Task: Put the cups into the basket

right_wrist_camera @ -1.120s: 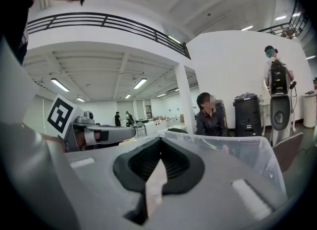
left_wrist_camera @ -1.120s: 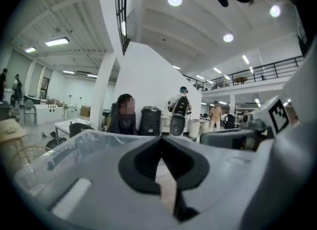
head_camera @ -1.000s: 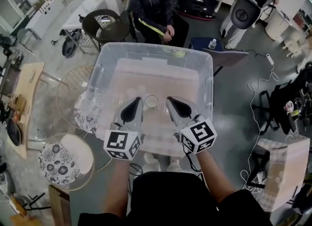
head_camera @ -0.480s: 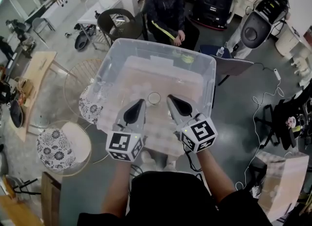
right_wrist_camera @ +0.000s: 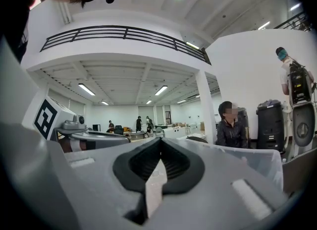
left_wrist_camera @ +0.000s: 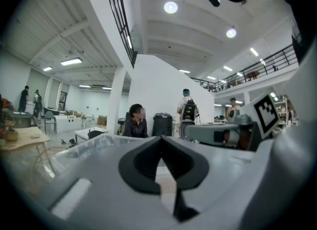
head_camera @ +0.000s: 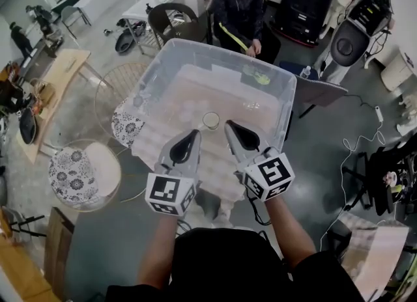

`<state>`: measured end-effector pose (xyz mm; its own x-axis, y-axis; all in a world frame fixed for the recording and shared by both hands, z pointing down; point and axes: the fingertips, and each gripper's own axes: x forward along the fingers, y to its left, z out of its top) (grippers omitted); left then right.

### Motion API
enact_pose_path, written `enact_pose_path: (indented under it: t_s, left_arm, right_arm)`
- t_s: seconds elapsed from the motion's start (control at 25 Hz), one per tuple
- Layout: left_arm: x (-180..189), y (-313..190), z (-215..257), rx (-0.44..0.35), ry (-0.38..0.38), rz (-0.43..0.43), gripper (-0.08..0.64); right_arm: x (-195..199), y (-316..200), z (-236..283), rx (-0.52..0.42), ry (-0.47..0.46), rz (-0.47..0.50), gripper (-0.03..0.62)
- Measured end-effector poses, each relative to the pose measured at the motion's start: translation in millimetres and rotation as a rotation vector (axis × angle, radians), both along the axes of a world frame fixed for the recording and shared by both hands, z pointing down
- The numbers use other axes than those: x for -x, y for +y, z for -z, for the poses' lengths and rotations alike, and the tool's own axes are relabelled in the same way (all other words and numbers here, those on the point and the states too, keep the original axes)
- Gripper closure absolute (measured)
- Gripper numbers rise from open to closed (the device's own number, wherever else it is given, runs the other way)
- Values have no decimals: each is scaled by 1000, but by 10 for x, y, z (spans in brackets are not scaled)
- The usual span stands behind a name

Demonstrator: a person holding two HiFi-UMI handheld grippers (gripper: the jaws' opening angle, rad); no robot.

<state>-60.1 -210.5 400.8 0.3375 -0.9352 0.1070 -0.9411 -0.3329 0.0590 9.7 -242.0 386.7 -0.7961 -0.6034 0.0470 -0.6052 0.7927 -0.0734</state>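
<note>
Head view shows two bare forearms reaching from the bottom centre of the frame up toward the middle, side by side, each hand hidden behind a marker cube. The left gripper (head_camera: 193, 133) and right gripper (head_camera: 229, 125) lie nearly level, noses angled slightly toward each other, over the near edge of a clear plastic bin (head_camera: 287, 91). In the left gripper view the left gripper (left_wrist_camera: 159, 141) has its dark fingers (left_wrist_camera: 138, 167) pressed together with nothing between them. The right gripper view shows the same for the right gripper (right_wrist_camera: 159, 143): fingers meeting, empty.

One cup (head_camera: 210, 120) can be made out, pale and round, seen rim-up inside the bin's outline, just beyond and between the two gripper tips and touching neither. There are two grippers and one bin.

A pale beige tabletop shows through the bin's clear bottom. Around it is a grey floor. Two stools with flowered cushions stand left of the bin, one (head_camera: 85, 176) at the lower left and one (head_camera: 127, 125) just beside the bin. A wooden table (head_camera: 55, 79) sits at the far left. One seated person (head_camera: 242, 9) in dark clothes is at the top centre, behind the bin. Cables trail across the floor on the right
</note>
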Motion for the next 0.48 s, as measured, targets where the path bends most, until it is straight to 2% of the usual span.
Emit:
enact_pose_path:
  t_s: [0.48]
  left_arm:
    - [185,324,166,-40,-3,9,552]
  right_arm:
    - [172,326,139,-23,-12,10,590]
